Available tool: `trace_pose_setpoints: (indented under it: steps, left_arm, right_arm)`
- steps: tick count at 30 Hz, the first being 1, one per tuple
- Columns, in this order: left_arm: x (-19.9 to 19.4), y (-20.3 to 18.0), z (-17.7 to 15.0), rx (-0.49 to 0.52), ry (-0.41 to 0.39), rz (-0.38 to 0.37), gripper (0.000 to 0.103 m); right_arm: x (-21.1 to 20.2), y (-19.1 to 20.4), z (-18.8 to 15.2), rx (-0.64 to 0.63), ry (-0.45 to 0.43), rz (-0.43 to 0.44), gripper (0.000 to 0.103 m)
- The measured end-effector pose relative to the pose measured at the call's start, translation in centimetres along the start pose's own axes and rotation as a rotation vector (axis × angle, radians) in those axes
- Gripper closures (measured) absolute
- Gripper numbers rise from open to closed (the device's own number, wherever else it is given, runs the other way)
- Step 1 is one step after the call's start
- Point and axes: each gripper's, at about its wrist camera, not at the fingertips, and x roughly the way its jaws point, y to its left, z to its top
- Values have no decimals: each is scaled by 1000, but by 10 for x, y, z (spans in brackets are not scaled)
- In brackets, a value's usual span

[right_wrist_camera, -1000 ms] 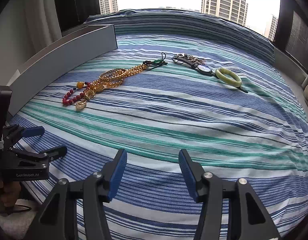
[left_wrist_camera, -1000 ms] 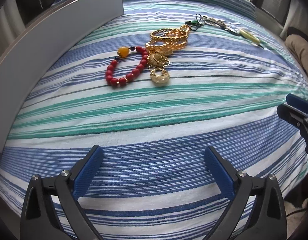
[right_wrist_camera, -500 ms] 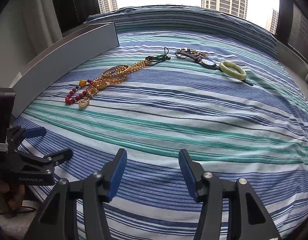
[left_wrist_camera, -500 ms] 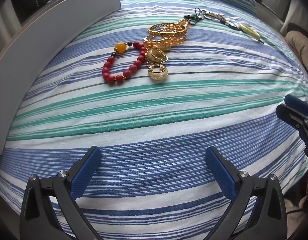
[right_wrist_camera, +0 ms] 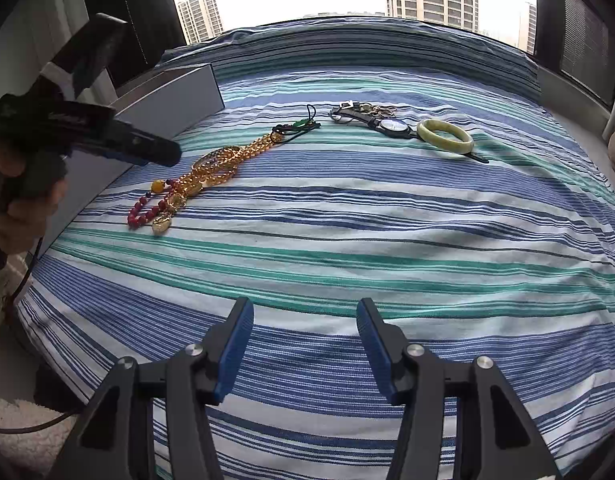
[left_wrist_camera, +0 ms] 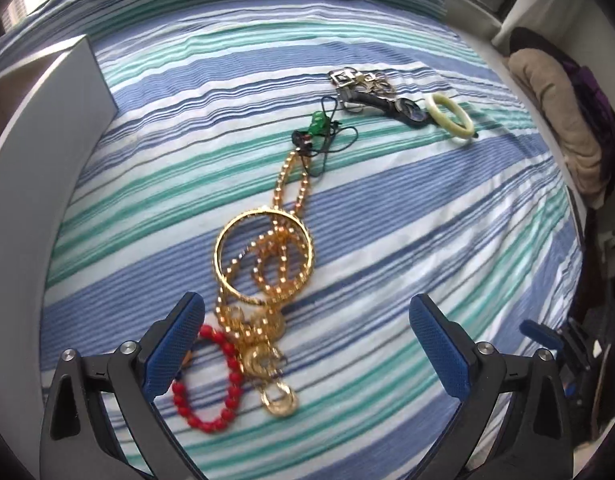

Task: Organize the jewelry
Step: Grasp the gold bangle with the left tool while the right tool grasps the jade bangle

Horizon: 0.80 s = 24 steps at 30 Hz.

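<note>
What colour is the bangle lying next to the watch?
Pale green, jade-like. The bangle shows best in the right wrist view, beside the watch.

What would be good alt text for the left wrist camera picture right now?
An open left gripper hovers over a tangle of gold chains and a red bead bracelet on a blue, green and white striped bedspread. Farther off lie a gold bangle, a watch and a pale green bangle.

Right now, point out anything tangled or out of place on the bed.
The gold chain lies snarled through the gold bangle, overlapping the red bead bracelet. The watch and green bangle lie apart, untangled.
</note>
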Motion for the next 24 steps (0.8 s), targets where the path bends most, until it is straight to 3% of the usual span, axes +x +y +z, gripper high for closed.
trace_pose_setpoints:
  steps: [4,7,8,9,10,14,19,24]
  left_arm:
    - [36,11,16,-32,82,-12,1]
    - [43,13,20,-30,83,26,3]
    - [43,11,20,-23,89,32,6]
    - [41,10,20,-15,86,50,16]
    - [38,8,19,-4,80,68,32]
    - [29,13,15,-28,83,26,33]
    - [-7,15,4,-47,11,50,33]
    - [-49,23,-33,-14,-38,136,33]
  right_arm:
    - [-5,-4,-1,13,-9,-3,48]
    - [-6,-8,0,18,-12,-5,48]
    - [-6,-9,0,20,-13,-6,48]
    - [-6,-9,0,20,-14,-7,48]
    - [-6,-10,0,21,-16,-8,48]
    - [-5,-12,1,26,-14,-6,48]
    - [-9,-8,1,17,-16,0,48]
    - [-14,-37,24,61,14,98,48]
